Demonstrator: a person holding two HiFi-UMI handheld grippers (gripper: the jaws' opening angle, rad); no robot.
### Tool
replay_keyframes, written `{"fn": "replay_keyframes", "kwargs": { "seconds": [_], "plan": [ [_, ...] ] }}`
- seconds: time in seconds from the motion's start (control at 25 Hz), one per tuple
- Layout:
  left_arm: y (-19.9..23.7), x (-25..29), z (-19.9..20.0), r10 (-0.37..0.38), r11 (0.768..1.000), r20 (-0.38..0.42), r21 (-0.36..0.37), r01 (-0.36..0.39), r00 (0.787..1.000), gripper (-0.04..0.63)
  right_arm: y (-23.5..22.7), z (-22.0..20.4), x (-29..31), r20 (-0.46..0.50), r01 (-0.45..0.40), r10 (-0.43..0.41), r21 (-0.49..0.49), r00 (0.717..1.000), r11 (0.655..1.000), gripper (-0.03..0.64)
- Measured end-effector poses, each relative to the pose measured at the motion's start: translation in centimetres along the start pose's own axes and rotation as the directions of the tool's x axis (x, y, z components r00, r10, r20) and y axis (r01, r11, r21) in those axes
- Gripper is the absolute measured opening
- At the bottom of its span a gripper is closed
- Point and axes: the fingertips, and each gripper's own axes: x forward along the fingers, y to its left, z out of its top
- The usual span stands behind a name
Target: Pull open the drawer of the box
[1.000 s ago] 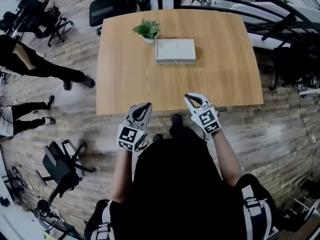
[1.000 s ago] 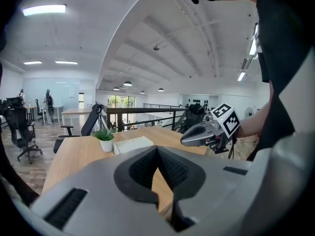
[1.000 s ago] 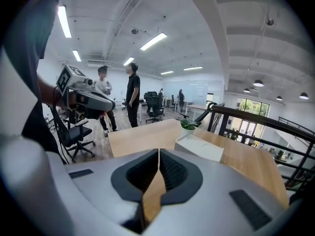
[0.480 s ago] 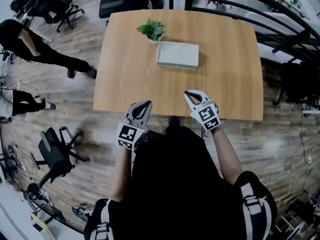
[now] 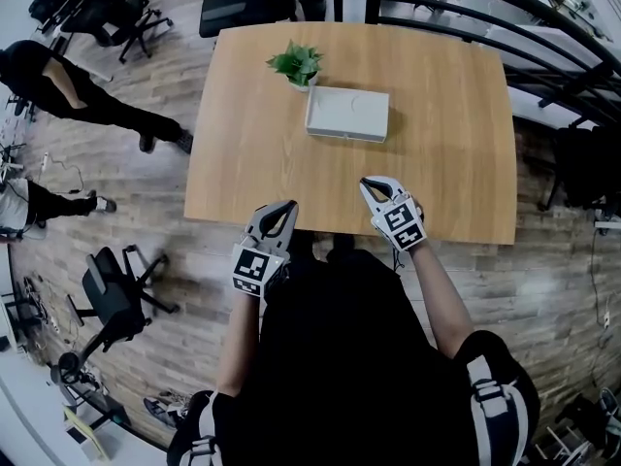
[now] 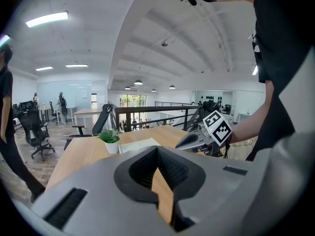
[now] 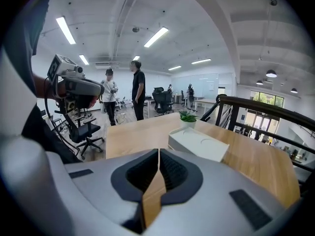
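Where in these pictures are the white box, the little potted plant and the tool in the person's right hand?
white box (image 5: 347, 115): head view, middle of its top.
potted plant (image 5: 296, 62): head view, its leaves.
right gripper (image 5: 367, 183): head view, its closed tips.

Closed white box (image 5: 347, 115) flat on table (image 5: 437, 183)

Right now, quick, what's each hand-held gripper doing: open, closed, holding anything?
Left hand-held gripper: closed, holding nothing.
Right hand-held gripper: closed, holding nothing.
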Motion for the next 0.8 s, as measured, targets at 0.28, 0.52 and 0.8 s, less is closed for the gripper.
{"fn": "replay_keyframes", "kwargs": {
  "seconds": [0.28,0.52,0.8],
  "plan": [
    [0.7,1.3,-0.2,-0.025,1.000,-0.013,0.000,0.025,1.000,0.023,-0.9,-2.2,2.5,-0.069,-0.003,0.005,0.020,0.998,1.000,0.026],
    [2.4,2.8,0.5,-0.045,0.999,-0.007,-0.007,0.045,0.999,0.023,-1.5,-2.6,4.5,-0.104,0.010,-0.005,0.045,0.995,0.999,0.028],
    [3.8,4.6,0.5,-0.089,0.996,-0.027,0.012,0.090,0.996,0.023,-3.3,-3.2,7.1,-0.132,0.040,-0.029,0.078,0.991,0.996,0.028]
  ]
}}
